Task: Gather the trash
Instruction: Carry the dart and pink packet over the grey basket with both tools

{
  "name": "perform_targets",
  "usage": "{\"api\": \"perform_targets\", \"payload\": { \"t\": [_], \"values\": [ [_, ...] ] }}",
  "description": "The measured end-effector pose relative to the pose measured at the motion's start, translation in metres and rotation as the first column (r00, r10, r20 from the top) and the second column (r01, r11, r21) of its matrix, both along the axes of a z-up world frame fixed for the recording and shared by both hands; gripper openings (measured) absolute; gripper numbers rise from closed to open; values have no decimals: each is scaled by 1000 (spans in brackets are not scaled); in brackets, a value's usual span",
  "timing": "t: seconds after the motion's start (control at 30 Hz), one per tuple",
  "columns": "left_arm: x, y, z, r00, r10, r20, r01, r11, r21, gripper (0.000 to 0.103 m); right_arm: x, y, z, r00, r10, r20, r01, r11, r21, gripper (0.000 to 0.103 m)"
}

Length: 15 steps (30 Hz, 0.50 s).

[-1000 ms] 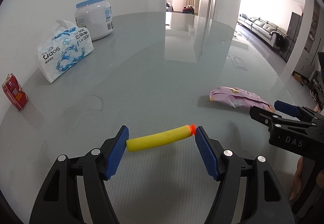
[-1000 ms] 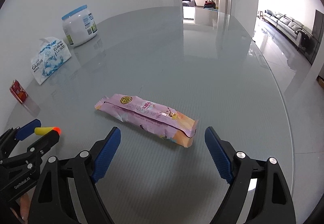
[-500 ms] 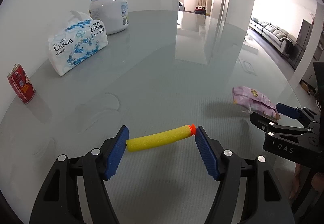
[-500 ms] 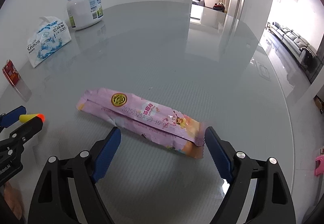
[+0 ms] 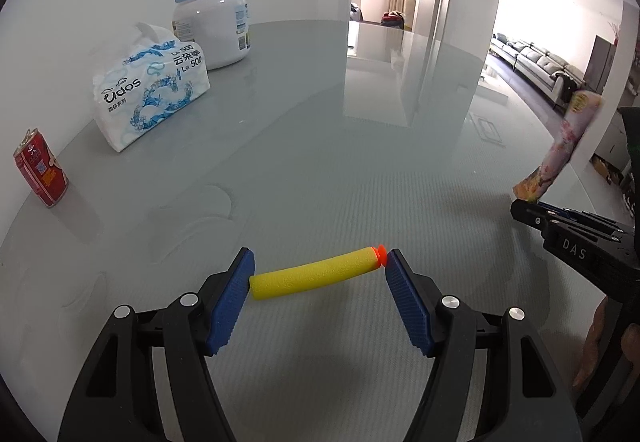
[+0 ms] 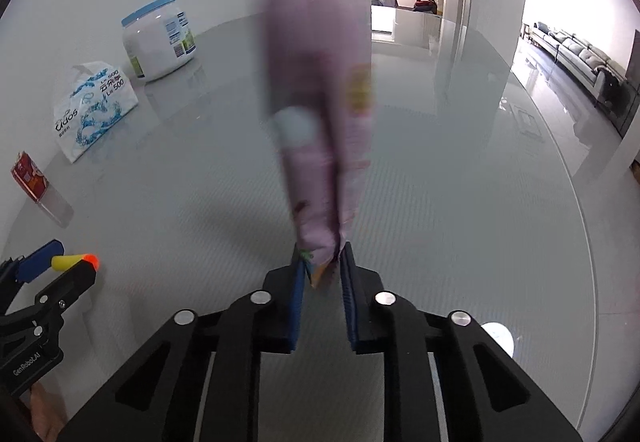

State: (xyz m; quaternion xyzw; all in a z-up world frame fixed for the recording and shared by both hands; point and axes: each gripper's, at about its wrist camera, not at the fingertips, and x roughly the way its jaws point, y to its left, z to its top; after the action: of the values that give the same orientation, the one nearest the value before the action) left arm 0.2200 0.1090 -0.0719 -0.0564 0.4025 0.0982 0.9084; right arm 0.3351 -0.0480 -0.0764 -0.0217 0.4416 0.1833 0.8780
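1. Left wrist view: left gripper [image 5: 318, 274] clamped lengthwise on yellow foam dart [image 5: 316, 273], blue pads touching both ends, orange tip at right pad. Dart held clear above glass table [image 5: 320, 162].
2. Same view, right edge: right gripper [image 5: 532, 208] seen side-on, partly cut off by frame; fingertips pinching lower end of pink snack wrapper [image 5: 564, 146], wrapper standing up and tilted, off the table. Fingers of a hand [image 5: 608, 346] barely visible at lower right, mostly hidden.
3. Same view, left side near wall: red can [image 5: 40, 172] upright, tissue pack [image 5: 150, 90], white jar [image 5: 212, 26] with blue lid just behind pack.
4. Right wrist view: right gripper [image 6: 323, 274] nearly closed on bottom end of pink snack wrapper [image 6: 316, 90]; wrapper rising toward lens, heavily motion-blurred, print unreadable, top edge smeared.
5. Same view, lower left: left gripper [image 6: 60, 264] partly out of frame, yellow foam dart [image 6: 74, 262] only partly visible between fingertips, rest hidden.
6. Same view: red can [image 6: 30, 176], tissue pack [image 6: 94, 106], white jar [image 6: 158, 38] along wall; glass table [image 6: 460, 202] below.
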Motion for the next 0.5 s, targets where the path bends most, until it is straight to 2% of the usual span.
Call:
{"api": "perform_targets", "payload": {
  "t": [0.23, 0.5],
  "values": [
    [-3, -4, 2, 1000, -6, 10, 6, 1000, 6, 66, -8, -13, 1, 999, -54, 2, 54, 998, 24, 15],
    [-10, -14, 11, 998, -33, 44, 31, 999, 26, 66, -36, -22, 9, 992, -125, 32, 124, 992, 28, 15]
  ]
}}
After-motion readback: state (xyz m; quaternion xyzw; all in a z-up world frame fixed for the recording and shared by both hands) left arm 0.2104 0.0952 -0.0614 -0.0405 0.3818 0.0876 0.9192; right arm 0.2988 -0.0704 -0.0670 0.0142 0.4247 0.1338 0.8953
